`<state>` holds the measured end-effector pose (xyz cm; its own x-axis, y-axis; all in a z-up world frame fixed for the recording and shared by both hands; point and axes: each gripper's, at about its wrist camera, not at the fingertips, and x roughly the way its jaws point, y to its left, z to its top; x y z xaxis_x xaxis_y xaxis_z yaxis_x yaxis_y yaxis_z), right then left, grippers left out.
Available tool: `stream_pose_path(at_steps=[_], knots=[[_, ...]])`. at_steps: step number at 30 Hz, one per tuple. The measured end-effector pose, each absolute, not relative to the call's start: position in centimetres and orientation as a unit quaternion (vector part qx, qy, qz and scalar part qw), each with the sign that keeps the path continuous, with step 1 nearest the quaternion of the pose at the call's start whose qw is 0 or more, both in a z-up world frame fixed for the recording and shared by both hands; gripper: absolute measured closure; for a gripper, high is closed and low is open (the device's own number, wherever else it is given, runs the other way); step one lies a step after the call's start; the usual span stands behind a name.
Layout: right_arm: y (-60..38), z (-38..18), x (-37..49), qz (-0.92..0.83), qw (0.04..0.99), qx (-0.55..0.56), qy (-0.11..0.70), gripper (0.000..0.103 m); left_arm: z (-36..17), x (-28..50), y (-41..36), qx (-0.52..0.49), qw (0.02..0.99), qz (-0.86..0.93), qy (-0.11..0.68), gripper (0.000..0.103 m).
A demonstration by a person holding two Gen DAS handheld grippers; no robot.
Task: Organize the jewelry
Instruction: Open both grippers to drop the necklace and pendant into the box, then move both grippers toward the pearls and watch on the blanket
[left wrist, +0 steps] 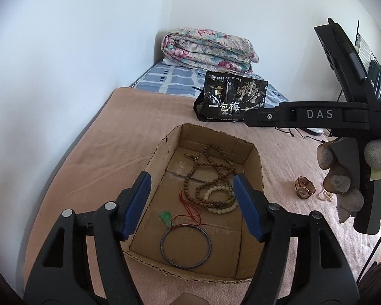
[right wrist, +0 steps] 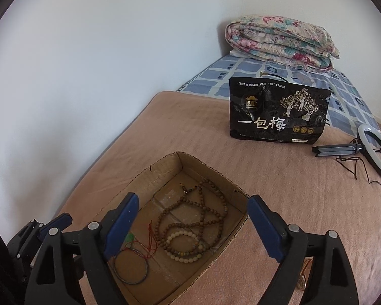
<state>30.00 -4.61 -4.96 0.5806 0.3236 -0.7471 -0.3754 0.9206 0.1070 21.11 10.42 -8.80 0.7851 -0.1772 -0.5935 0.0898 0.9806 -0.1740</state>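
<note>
An open cardboard box (left wrist: 254, 170) lies on the pink blanket. It holds a long brown bead string (left wrist: 210, 167), a pale bead bracelet (left wrist: 222, 209), a green pendant on red cord (left wrist: 166, 217) and a dark bangle (left wrist: 185, 246). A watch (left wrist: 304, 186) and a small pearl piece (left wrist: 323, 196) lie on the blanket right of the box. My left gripper (left wrist: 191, 203) is open and empty above the box. My right gripper (right wrist: 193, 223) is open and empty above the box (right wrist: 237, 226) too; the beads (right wrist: 190, 216) show between its fingers.
A black snack bag (left wrist: 228, 101) stands behind the box, also in the right wrist view (right wrist: 276, 111). A folded floral quilt (left wrist: 208, 48) lies at the far end on a blue checked sheet. A ring light with stand and cable (right wrist: 373, 152) lies at the right.
</note>
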Motion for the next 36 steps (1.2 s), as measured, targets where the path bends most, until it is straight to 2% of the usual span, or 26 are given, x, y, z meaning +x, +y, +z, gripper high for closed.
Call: stream_pose_path(at_steps=[12,20,36], knots=[[-6.2,-3.8,28.1,0.19,0.896,-0.043,0.399,0.011,-7.8,20.1,9.4,-0.059,0.945,-0.07,0.314,0.034],[-8.8,-2.6,26.4,0.177,0.906,-0.049,0.381,0.007,-6.6,19.3,7.9,-0.054,0.948,-0.075,0.305,0.034],[-19.9,-0.8,22.4,0.129,0.927,-0.052,0.348,0.007,-5.8,18.5,1.9,-0.048,0.943,-0.126,0.303,0.034]])
